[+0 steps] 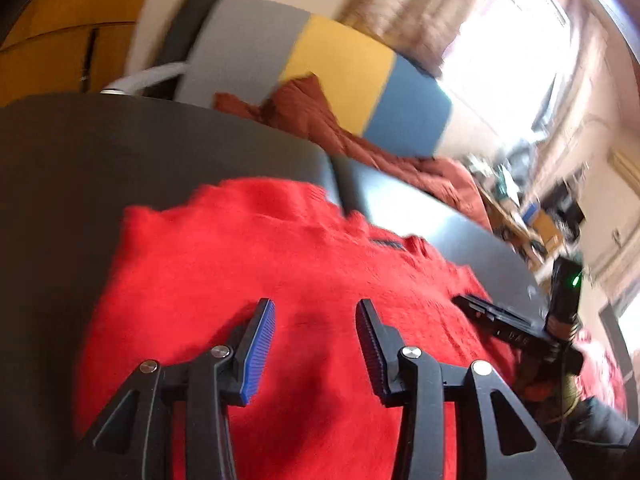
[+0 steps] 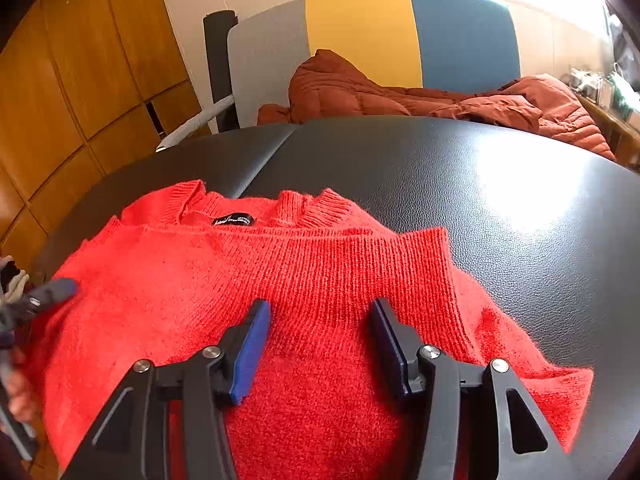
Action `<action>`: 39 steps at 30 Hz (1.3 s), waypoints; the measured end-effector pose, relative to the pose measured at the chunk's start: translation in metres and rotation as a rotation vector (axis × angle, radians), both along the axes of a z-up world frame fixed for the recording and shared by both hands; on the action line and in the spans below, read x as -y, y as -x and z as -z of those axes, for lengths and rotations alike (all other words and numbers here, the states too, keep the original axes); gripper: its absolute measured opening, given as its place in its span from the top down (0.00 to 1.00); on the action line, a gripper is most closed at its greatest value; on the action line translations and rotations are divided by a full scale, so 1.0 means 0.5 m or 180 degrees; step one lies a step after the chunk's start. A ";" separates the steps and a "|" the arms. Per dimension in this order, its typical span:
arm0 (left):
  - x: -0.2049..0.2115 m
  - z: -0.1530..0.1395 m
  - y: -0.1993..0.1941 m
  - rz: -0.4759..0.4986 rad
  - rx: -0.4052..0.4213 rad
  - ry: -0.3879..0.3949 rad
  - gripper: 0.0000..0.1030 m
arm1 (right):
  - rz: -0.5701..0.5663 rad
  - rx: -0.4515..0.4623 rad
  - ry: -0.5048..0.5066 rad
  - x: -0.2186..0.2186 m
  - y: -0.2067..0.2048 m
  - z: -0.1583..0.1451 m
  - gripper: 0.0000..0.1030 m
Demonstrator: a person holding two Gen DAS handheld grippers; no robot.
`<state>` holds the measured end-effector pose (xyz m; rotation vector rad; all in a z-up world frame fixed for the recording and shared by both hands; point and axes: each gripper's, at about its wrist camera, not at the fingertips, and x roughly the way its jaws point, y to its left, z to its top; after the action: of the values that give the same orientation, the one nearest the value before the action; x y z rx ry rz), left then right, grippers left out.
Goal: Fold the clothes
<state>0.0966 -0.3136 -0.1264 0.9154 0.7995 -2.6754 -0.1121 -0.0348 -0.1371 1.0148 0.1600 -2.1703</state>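
Note:
A bright red knit sweater (image 2: 304,280) lies partly folded on the black leather table (image 2: 500,200), its neckline and black label (image 2: 233,221) toward the far side. It also shows in the left wrist view (image 1: 240,280). My right gripper (image 2: 320,312) is open and empty, hovering just above the sweater's middle. My left gripper (image 1: 316,312) is open and empty above the sweater too. The right gripper's body shows in the left wrist view (image 1: 516,324) at the sweater's right edge. The left gripper's tip shows in the right wrist view (image 2: 56,290) at the sweater's left edge.
A rust-brown puffer jacket (image 2: 400,96) is heaped behind the table against a grey, yellow and blue cushioned panel (image 2: 360,32). Wooden cabinets (image 2: 80,80) stand to the left. A cluttered desk (image 1: 532,220) and a bright window are at the right.

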 end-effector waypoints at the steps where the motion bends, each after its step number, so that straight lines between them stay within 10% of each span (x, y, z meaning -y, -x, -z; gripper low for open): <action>1: 0.020 -0.009 -0.026 -0.0085 -0.0014 -0.0019 0.59 | -0.0002 0.0004 0.0002 0.000 0.001 0.000 0.47; 8: 0.118 0.003 -0.088 -0.0298 0.0397 -0.0147 0.57 | -0.0007 -0.0009 -0.0022 0.004 0.002 -0.001 0.46; 22: 0.188 0.074 -0.007 0.0267 0.0452 -0.0806 0.46 | -0.0032 -0.0001 -0.0019 0.005 0.001 -0.001 0.43; 30: 0.169 0.080 0.026 0.0379 0.0425 -0.0847 0.74 | -0.0050 0.0024 0.0012 0.005 0.001 0.000 0.40; 39: 0.176 0.068 0.042 0.0030 0.0503 -0.0660 0.81 | -0.0085 0.0079 0.0013 0.012 -0.008 -0.005 0.34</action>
<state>0.0755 -0.4017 -0.1602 1.1638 1.0510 -2.5226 -0.1084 -0.0407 -0.1347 1.0314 0.1565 -2.1322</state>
